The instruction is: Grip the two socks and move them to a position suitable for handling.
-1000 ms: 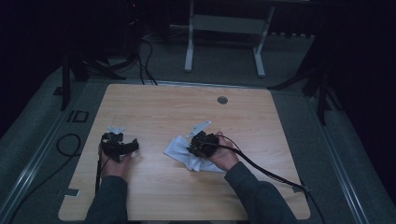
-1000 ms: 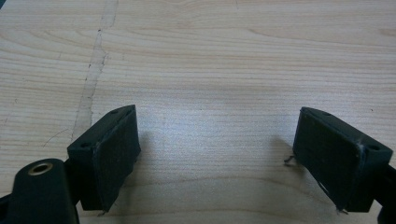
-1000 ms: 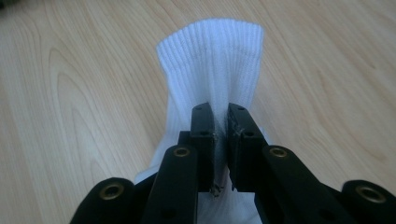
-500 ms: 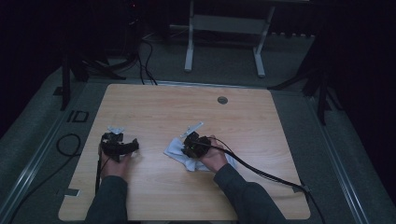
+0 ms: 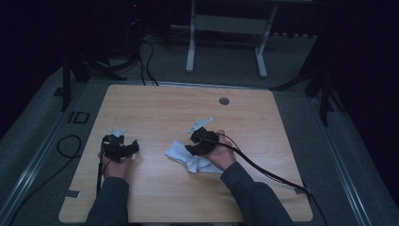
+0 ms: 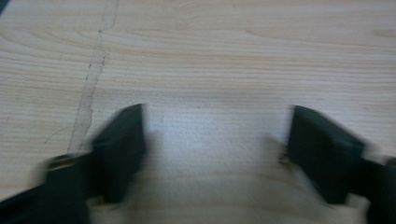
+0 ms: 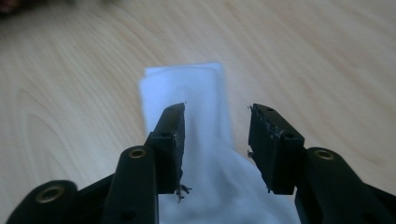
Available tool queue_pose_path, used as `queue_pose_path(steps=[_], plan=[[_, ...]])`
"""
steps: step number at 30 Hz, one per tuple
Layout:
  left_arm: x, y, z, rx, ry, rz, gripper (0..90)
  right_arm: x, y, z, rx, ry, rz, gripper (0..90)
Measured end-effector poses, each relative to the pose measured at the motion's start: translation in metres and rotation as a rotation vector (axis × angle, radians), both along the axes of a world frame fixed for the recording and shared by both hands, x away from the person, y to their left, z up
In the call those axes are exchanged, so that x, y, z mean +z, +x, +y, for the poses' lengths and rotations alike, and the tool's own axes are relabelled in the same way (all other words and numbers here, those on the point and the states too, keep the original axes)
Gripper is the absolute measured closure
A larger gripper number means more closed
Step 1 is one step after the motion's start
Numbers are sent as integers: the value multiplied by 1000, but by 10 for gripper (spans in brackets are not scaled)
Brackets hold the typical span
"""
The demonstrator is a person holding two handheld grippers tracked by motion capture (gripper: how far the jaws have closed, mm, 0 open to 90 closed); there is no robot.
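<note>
The right gripper (image 7: 215, 140) is just above the white cloth (image 7: 196, 112), and its two black jaws stand apart with a clear gap; the fabric lies under and between them, but the pads do not press on it. The jaws have just been opening, so I judge that the cloth is let go and not taken. In the high view the right gripper (image 5: 201, 140) sits over the upper part of the cloth (image 5: 186, 155), and the person's right hand (image 5: 221, 153) rests partly on the lower part, which perhaps holds the fabric flat on the table.

The cloth lies near the middle of the wooden table (image 5: 263, 122), a little toward the person's side. The end far from the jaws looks like a neat folded strip with straight edges, while the part under the hand is more crumpled. So I think the folding is only half done.

The left gripper (image 6: 229, 154) is low over bare wood, well apart from the cloth. Its jaws stand wide with nothing between them, and they have just been closing a little. In the high view the left gripper (image 5: 117, 147) waits at the left side of the table, probably kept out of the way until a second corner needs holding.
</note>
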State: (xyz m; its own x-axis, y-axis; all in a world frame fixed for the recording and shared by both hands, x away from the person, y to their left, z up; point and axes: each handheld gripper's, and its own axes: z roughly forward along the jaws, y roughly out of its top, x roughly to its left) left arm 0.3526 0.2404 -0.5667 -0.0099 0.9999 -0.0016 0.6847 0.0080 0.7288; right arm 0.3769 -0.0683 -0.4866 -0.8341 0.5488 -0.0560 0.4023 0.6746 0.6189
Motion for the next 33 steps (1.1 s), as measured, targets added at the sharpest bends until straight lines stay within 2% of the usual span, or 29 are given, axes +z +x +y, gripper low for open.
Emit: queue_pose_path(steps=[1, 2, 3, 4, 5, 6, 7, 8, 9, 10, 11, 12, 13, 14, 15, 16, 17, 23, 33], plan=[[3, -3, -3, -13, 1, 20, 419, 5, 0, -4, 0, -38, -24, 541], [3, -3, -3, -13, 1, 20, 481, 5, 0, -4, 0, -38, -24, 541], [7, -7, -8, -34, 17, 15, 560, 8, -2, -7, -4, -70, -45, 540], [7, -7, -8, -34, 17, 15, 580, 8, -2, -7, -4, -70, -45, 540], [11, -10, -11, -68, 5, -9, 580, 9, -3, -9, -7, -76, -51, 543], [14, -12, -13, -96, -11, -27, 633, 10, -5, -11, -7, -72, -63, 559], [21, -16, -19, -146, -28, -52, 677, 10, -7, -17, -13, -70, -56, 562], [21, -16, -19, -146, -28, -52, 696, 10, -7, -17, -13, -70, -56, 562], [28, -19, -27, -207, -36, -65, 721, 10, -8, -22, -20, -88, -58, 566], [28, -19, -27, -207, -36, -65, 738, 10, -8, -22, -20, -88, -58, 566], [31, -21, -37, -255, -38, -72, 762, 9, -8, -28, -27, -91, -52, 567], [31, -21, -37, -255, -38, -72, 780, 9, -8, -28, -27, -91, -52, 567], [34, -24, -47, -298, -33, -76, 801, 9, -8, -34, -39, -102, -44, 565], [34, -24, -47, -298, -33, -76, 817, 9, -8, -34, -39, -102, -44, 565], [37, -25, -55, -321, -28, -85, 844, 8, -8, -40, -49, -98, -37, 565], [37, -25, -55, -321, -28, -85, 858, 8, -8, -40, -49, -98, -37, 565], [38, -26, -62, -344, -28, -90, 880, 7, -8, -46, -63, -96, -32, 559], [40, -25, -76, -390, -16, -86, 898, 5, -8, -62, -101, -64, -16, 563], [37, -21, -97, -459, -2, -65, 898, 1, -9, -76, -131, -62, 1, 583]])
